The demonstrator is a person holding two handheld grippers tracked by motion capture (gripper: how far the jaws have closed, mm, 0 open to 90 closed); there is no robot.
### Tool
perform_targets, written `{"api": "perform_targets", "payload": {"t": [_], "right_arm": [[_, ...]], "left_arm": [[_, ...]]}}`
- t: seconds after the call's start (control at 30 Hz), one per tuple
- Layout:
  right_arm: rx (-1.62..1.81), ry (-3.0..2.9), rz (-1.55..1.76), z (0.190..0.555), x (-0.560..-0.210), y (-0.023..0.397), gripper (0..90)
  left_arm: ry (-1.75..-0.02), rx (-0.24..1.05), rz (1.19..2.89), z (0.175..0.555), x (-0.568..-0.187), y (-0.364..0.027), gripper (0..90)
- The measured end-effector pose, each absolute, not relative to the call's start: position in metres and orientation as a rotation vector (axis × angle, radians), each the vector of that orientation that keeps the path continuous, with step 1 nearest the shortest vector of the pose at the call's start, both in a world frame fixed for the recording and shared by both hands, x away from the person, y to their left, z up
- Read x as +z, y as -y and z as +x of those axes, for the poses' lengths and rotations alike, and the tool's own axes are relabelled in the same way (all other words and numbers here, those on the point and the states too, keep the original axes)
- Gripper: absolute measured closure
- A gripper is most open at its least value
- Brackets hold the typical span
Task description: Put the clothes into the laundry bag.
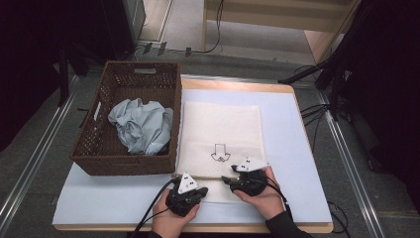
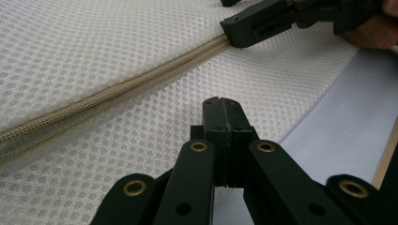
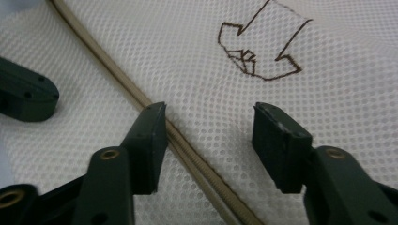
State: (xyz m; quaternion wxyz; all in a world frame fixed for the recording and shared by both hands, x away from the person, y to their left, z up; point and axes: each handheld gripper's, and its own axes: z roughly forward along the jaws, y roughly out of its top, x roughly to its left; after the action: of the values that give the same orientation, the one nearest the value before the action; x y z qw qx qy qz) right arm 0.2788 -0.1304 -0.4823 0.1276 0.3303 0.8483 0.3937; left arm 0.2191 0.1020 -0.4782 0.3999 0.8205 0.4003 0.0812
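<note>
So you had the white mesh laundry bag lying flat on the pale blue table cover, just right of the wicker basket with that crumpled light-blue garment sitting in it. Both tongs were parked at the near edge of the bag, right by the beige zipper.

Your left gripper was pinched fully closed, jaws pressed flat together, over the mesh near the bag's edge. I honestly couldn't tell if it had any fabric caught between the tips or was just resting on it. Your right gripper was wide open with nothing in it, one jaw sitting right at the zipper line and the other over on the plain mesh below the printed arrow mark.

Where I think it could've gone sideways: I couldn't make out a zipper pull anywhere, so if you'd closed the right one from there you'd probably have grabbed tape and mesh instead of the tab, and then the whole bag just slides when you tug. And if the left one wasn't really holding fabric, nothing was anchoring the bag, so it would bunch up toward the basket. Mesh also snags on jaw corners pretty easily, so dragging across it was risky too.
</note>
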Motion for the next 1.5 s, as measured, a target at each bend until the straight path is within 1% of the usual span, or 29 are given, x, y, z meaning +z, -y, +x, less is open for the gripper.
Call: {"api": "perform_targets", "payload": {"t": [0.03, 0.13, 0.23, 0.27, 0.43, 0.5, 0.6, 0.67, 0.7, 0.8, 0.83, 0.93, 1.0, 1.07, 1.17, 1.23, 1.27, 1.37, 1.4, 1.43, 1.47, 1.5], "right_arm": [[1.156, -2.471, 0.956, 0.278, -0.482, 0.131, 56.2], [1.188, -2.495, 0.949, 0.277, -0.482, 0.131, 67.5], [1.198, -2.508, 0.982, 0.280, -0.480, 0.133, 81.4], [1.194, -2.500, 1.003, 0.282, -0.478, 0.134, 88.4], [1.216, -2.447, 1.048, 0.294, -0.470, 0.134, 90.0], [1.239, -2.390, 1.092, 0.300, -0.469, 0.134, 90.0], [1.220, -2.307, 1.170, 0.314, -0.480, 0.137, 90.0], [1.235, -2.322, 1.205, 0.318, -0.485, 0.139, 87.5], [1.246, -2.326, 1.190, 0.317, -0.484, 0.139, 84.0], [1.257, -2.365, 1.186, 0.317, -0.485, 0.140, 66.1], [1.268, -2.372, 1.184, 0.317, -0.485, 0.141, 58.0], [1.296, -2.417, 1.136, 0.317, -0.486, 0.140, 41.8], [1.290, -2.441, 1.100, 0.315, -0.486, 0.138, 33.7], [1.278, -2.459, 1.067, 0.314, -0.485, 0.137, 29.1], [1.254, -2.467, 1.050, 0.313, -0.486, 0.136, 28.4], [1.194, -2.463, 1.013, 0.311, -0.486, 0.132, 28.5], [1.104, -2.455, 0.948, 0.306, -0.485, 0.126, 27.7], [1.087, -2.457, 0.979, 0.307, -0.484, 0.127, 27.2], [1.079, -2.462, 0.997, 0.307, -0.483, 0.127, 29.7], [1.066, -2.459, 0.994, 0.306, -0.482, 0.129, 36.5], [1.065, -2.460, 0.997, 0.305, -0.481, 0.131, 44.2], [1.064, -2.455, 1.000, 0.304, -0.480, 0.133, 56.8]], "left_arm": [[-1.014, 0.201, 2.077, 0.220, -0.478, -0.102, 90.0], [-1.014, 0.197, 2.076, 0.220, -0.478, -0.102, 90.0], [-1.013, 0.201, 2.076, 0.219, -0.478, -0.102, 90.0], [-1.013, 0.200, 2.076, 0.219, -0.478, -0.102, 90.0], [-1.013, 0.203, 2.075, 0.219, -0.478, -0.102, 90.0], [-1.013, 0.203, 2.075, 0.219, -0.478, -0.102, 90.0], [-1.010, 0.202, 2.074, 0.219, -0.479, -0.102, 90.0], [-1.011, 0.200, 2.074, 0.219, -0.479, -0.102, 90.0], [-1.011, 0.200, 2.074, 0.219, -0.479, -0.102, 90.0], [-1.014, 0.201, 2.074, 0.219, -0.479, -0.102, 90.0], [-1.012, 0.201, 2.074, 0.219, -0.479, -0.103, 90.0], [-1.011, 0.201, 2.076, 0.218, -0.478, -0.103, 90.0], [-1.011, 0.200, 2.076, 0.218, -0.478, -0.103, 90.0], [-1.012, 0.200, 2.076, 0.219, -0.478, -0.103, 90.0], [-1.012, 0.200, 2.076, 0.219, -0.478, -0.103, 90.0], [-1.013, 0.199, 2.074, 0.219, -0.479, -0.103, 90.0], [-1.014, 0.198, 2.074, 0.219, -0.478, -0.103, 90.0], [-1.013, 0.200, 2.075, 0.219, -0.478, -0.103, 90.0], [-1.014, 0.201, 2.077, 0.219, -0.478, -0.103, 90.0], [-1.014, 0.202, 2.077, 0.219, -0.478, -0.103, 90.0], [-1.014, 0.201, 2.077, 0.219, -0.478, -0.103, 90.0], [-1.014, 0.200, 2.076, 0.219, -0.478, -0.103, 90.0]]}}
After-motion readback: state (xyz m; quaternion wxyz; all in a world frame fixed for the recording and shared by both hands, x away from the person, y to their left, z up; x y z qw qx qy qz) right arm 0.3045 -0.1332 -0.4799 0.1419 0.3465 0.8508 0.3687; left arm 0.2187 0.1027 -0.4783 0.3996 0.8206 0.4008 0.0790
